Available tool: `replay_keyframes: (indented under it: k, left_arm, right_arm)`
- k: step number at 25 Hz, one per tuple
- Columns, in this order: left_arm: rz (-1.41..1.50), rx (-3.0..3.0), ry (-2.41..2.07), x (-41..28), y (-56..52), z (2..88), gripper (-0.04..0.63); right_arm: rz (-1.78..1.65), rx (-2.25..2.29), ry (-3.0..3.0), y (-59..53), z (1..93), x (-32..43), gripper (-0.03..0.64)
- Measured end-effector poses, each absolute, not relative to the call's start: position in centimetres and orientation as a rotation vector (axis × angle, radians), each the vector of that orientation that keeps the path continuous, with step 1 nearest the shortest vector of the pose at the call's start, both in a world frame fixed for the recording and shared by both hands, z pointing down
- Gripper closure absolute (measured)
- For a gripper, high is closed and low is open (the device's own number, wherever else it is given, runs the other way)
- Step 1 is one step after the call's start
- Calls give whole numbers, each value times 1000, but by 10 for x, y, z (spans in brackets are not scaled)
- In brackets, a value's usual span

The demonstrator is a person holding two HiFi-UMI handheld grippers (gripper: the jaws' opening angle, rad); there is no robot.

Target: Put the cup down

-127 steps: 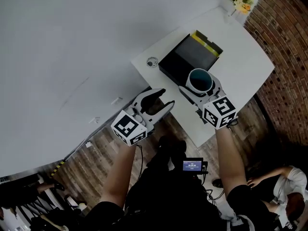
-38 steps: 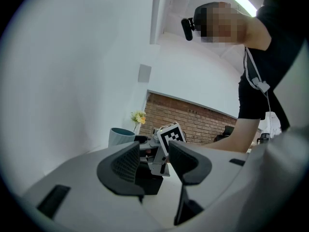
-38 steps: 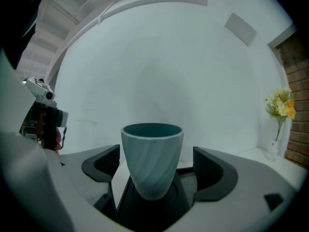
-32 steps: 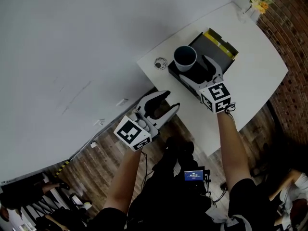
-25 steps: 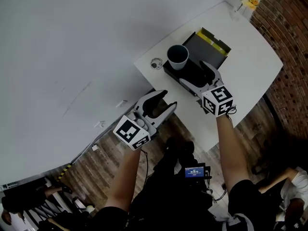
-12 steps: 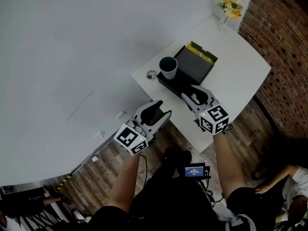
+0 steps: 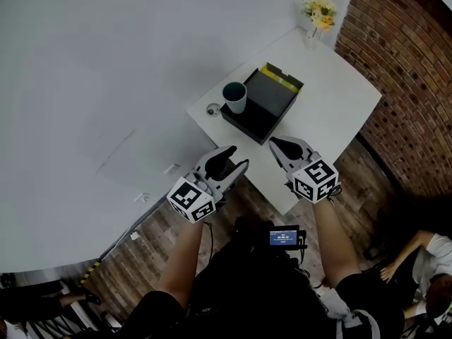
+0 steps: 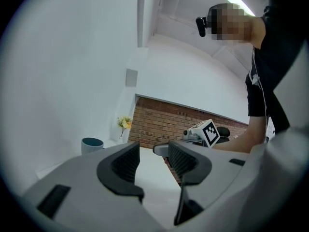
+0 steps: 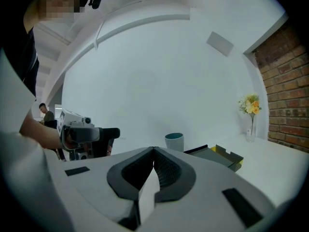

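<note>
Cup (image 7: pixel 234 96) upright at tray (image 7: pixel 260 111) corner; left claw (image 7: pixel 236 156) spread, empty; right claw (image 7: pixel 277 144) just pressed together.

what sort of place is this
Probably an office or studio room: a white table near a brick wall, a vase of flowers at its far corner, and wood-plank flooring.
</note>
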State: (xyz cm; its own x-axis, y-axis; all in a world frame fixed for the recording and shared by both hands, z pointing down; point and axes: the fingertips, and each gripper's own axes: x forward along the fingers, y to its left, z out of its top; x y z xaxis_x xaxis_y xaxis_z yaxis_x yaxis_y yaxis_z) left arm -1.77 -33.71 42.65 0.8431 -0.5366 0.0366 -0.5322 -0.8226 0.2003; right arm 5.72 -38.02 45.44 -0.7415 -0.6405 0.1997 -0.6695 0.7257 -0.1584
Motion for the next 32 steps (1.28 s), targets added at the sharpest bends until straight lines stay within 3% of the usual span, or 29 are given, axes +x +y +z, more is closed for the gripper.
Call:
replay_keyframes:
  k: [32]
  left_arm:
    - [-47,2810,-665,20,-298,430,410]
  right_arm:
    - [356,1198,-2770,-317,434,89,604]
